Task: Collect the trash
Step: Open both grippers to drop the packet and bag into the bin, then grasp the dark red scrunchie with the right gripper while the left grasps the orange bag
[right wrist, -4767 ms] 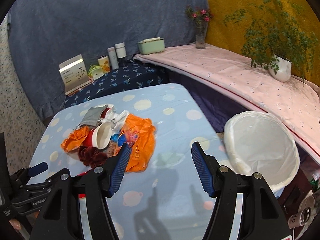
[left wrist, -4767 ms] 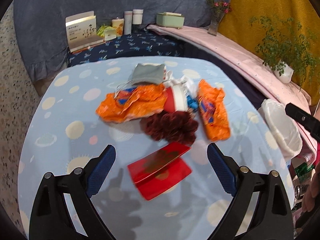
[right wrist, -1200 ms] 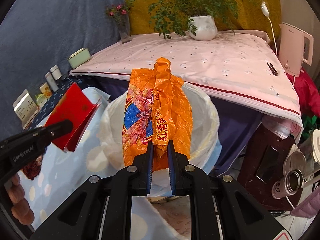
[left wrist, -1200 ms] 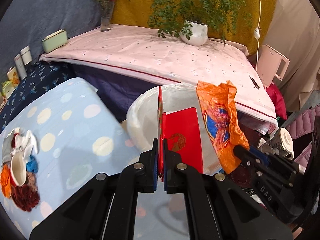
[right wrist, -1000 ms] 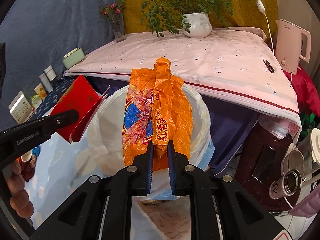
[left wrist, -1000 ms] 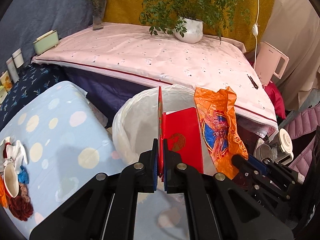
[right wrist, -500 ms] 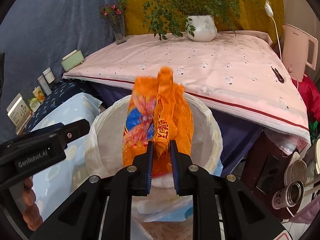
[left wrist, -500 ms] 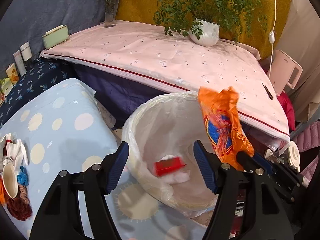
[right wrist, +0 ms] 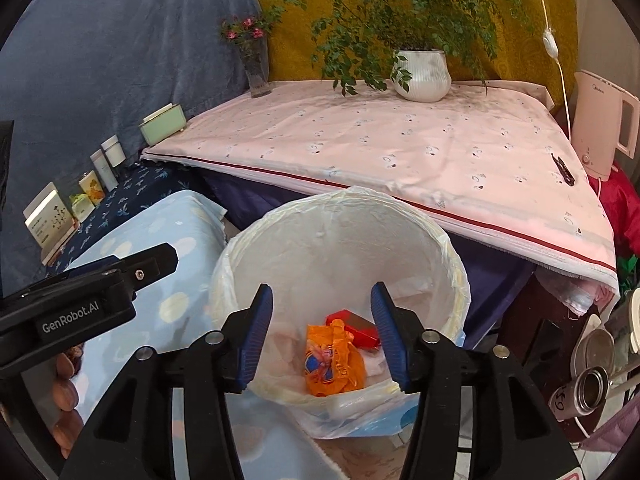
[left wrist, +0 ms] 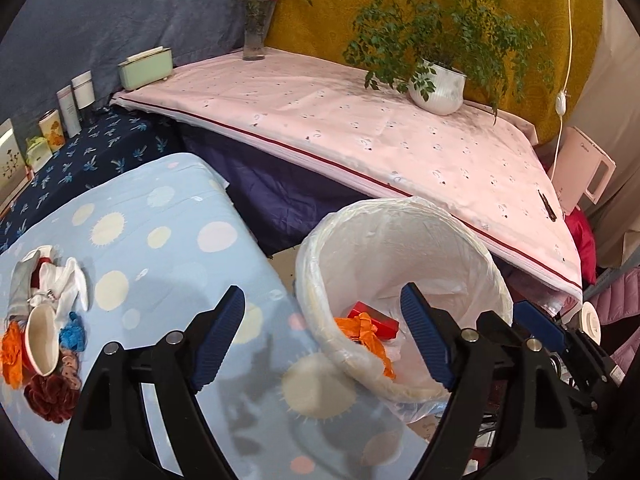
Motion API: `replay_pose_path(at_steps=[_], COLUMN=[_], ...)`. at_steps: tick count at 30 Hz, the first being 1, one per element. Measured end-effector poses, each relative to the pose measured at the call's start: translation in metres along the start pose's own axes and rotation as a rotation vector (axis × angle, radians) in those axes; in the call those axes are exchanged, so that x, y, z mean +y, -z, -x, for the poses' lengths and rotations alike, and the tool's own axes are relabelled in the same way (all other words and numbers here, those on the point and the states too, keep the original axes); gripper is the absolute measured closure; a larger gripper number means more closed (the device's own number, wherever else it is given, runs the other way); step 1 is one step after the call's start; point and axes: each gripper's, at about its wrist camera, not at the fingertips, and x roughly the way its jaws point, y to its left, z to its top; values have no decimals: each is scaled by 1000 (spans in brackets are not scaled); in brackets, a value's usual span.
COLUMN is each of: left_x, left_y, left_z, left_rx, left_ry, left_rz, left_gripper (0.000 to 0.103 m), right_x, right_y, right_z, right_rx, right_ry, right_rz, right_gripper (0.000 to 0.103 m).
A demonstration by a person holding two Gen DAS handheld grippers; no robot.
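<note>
You are holding both hand-held grippers over the lined bin (right wrist: 452,264), which is standing just beside the edge of the worktop (left wrist: 168,216) with its blue dotted cloth. Your right hand-held gripper (right wrist: 322,332) is pointing down into the bin's mouth, its jaws opening with nothing between them; below the blue pads, the orange wrapper (right wrist: 334,362) is lying crumpled at the bottom of the liner, touching the red box (right wrist: 358,328) beside it. Your left hand-held gripper (left wrist: 322,334) is hanging above the near rim of the bin, its jaws also opening and standing wide apart, empty; from this view the wrapper (left wrist: 366,336) and the box (left wrist: 374,318) are showing just past the rim, inside the bin (left wrist: 316,280). In the right wrist view the left tool's black body is reaching in from the left edge, with your fingers (right wrist: 64,392) showing under it. The rest of the trash is sitting well apart from the bin, at the far left of the worktop: a white cup (left wrist: 40,338) lying on its side, an orange scrap (left wrist: 11,354), a blue scrap (left wrist: 73,334), a dark red scrunchie (left wrist: 50,398) and white and grey cloth (left wrist: 60,280). Behind the bin a pink-covered bed (right wrist: 400,148) is carrying a potted plant (right wrist: 420,68), a flower vase (right wrist: 256,68) and a green box (right wrist: 164,126); a pink kettle (right wrist: 604,120) is standing at its right end.
</note>
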Motion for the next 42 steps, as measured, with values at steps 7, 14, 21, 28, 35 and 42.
replay_pose_path(at_steps=[7, 14, 21, 28, 35, 42], left_x=[29, 69, 113, 153, 189, 236], left_y=[13, 30, 48, 66, 84, 108], left_z=[24, 51, 76, 99, 113, 121], left_rx=[-16, -27, -29, -44, -38, -19], left_ry=[-36, -107, -193, -275, -328, -362], left_rz=[51, 110, 170, 209, 253, 358], left_gripper=[20, 16, 14, 14, 14, 14], right_x=[32, 74, 118, 160, 200, 235], right_y=[4, 14, 27, 42, 61, 76], right_z=[17, 29, 36, 37, 35, 30], right_rx=[-9, -4, 17, 47, 87, 123], right_ry=[-42, -97, -156, -210, -259, -297], right_rz=[39, 110, 170, 230, 289, 348], right_gripper=[46, 40, 40, 40, 40, 40])
